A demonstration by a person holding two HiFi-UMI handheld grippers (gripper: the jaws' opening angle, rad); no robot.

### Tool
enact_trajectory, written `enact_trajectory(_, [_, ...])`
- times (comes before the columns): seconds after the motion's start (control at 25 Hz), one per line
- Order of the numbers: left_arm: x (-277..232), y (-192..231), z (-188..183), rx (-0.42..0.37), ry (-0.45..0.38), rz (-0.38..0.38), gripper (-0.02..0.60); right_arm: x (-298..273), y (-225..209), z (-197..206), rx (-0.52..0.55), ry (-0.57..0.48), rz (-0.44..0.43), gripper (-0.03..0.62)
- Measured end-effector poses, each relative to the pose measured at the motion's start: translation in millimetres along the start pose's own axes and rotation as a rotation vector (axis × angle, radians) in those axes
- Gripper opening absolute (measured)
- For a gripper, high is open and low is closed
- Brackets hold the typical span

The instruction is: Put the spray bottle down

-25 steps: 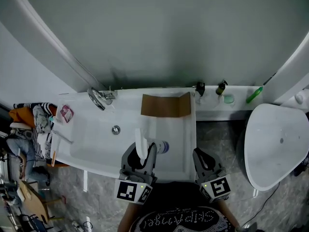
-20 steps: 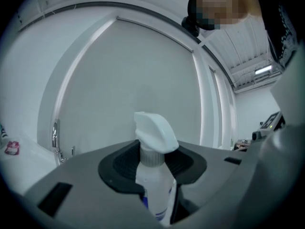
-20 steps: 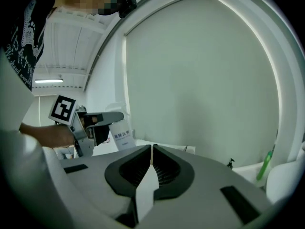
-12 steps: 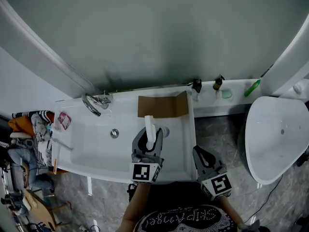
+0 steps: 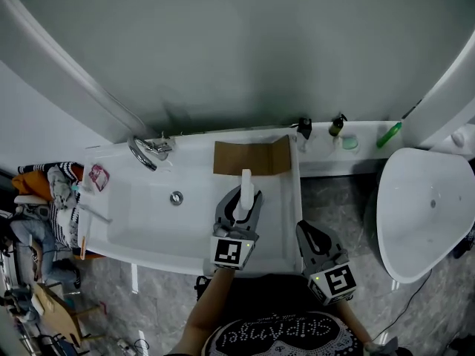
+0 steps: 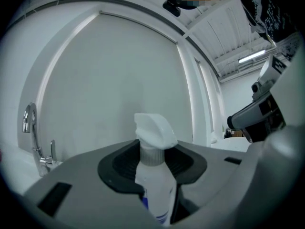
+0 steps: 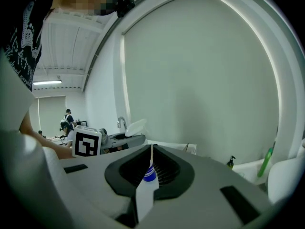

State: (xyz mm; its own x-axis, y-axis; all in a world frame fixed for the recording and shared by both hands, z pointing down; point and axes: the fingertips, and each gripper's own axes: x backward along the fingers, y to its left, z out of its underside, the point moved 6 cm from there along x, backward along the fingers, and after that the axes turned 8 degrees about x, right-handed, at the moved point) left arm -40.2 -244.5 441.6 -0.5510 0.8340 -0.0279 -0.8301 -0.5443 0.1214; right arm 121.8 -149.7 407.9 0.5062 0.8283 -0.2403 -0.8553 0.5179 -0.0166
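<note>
A white spray bottle (image 5: 246,186) with a blue label stands upright between the jaws of my left gripper (image 5: 241,200), which is shut on its body. It hangs over the flat right part of the white sink (image 5: 148,221), in front of the brown cardboard (image 5: 251,158). In the left gripper view the bottle's trigger head (image 6: 153,132) rises above the gripper (image 6: 155,175). My right gripper (image 5: 310,237) hovers at the sink's front right corner. Its own view shows the gripper (image 7: 148,175) shut on a thin white piece with a blue band (image 7: 146,190).
A chrome faucet (image 5: 145,153) and a drain (image 5: 177,197) are in the sink's left half. Two small pump bottles (image 5: 303,129) and a green item (image 5: 389,134) sit on the back ledge. A white toilet (image 5: 427,213) stands at the right. Clothes lie at the far left.
My left gripper has carried the spray bottle right and farther over the sink, and the bottle has come from tilted to upright. The right gripper has not moved.
</note>
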Motion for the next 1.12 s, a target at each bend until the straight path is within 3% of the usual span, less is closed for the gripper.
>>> enact_trajectory(0.36, [-1,-1,3,-0.040,-0.009,-0.022,0.156,4,-1,-7,-0.004,-0.036,0.003,0.028])
enact_trajectory(0.64, [6,-4,5,-0.012,0.058,-0.002,0.166,8,10,-12,0.014,-0.046,-0.028,0.028])
enact_trajectory(0.72, [3,-3,5,0.008,0.067,0.016,0.216,9,12,-14,0.018,-0.050,-0.034,0.028])
enact_trajectory(0.84, [1,-2,5,0.040,0.085,0.024,0.239,12,13,-15,0.021,-0.051,-0.032,0.028])
enact_trajectory(1.12, [15,2,-4,0.032,0.094,-0.007,0.253,19,13,-14,0.028,-0.055,-0.022,0.028])
